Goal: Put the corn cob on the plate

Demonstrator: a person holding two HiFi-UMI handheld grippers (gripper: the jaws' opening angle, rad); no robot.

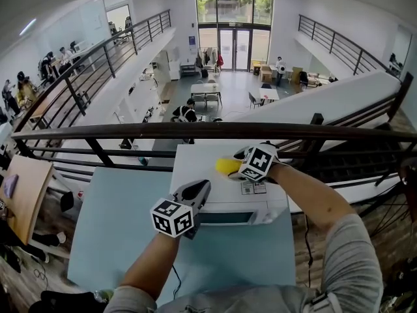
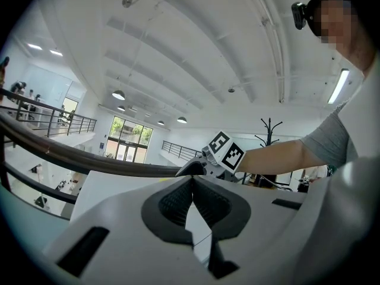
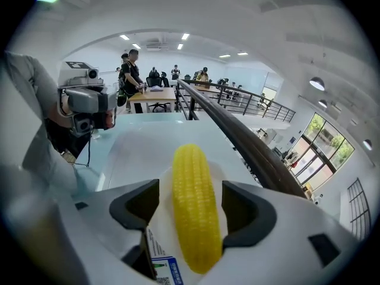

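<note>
Corn cob (image 3: 191, 189): you have one, yellow, lying lengthwise between the two jaws of your right gripper (image 3: 191, 209). It rests on the single white plate (image 3: 224, 172), whose rim shows on either side of it. Those jaws stand wide apart, with a gap between each dark pad and the cob, so the tool grips nothing. The plate sits on a white board (image 1: 195, 158) that carries one printed label (image 3: 167, 270), and the board lies on the pale blue table (image 1: 117, 240). Your left gripper (image 2: 192, 198) is nearer to you, apart from the cob. Its two jaws are pressed together with nothing between them.
</note>
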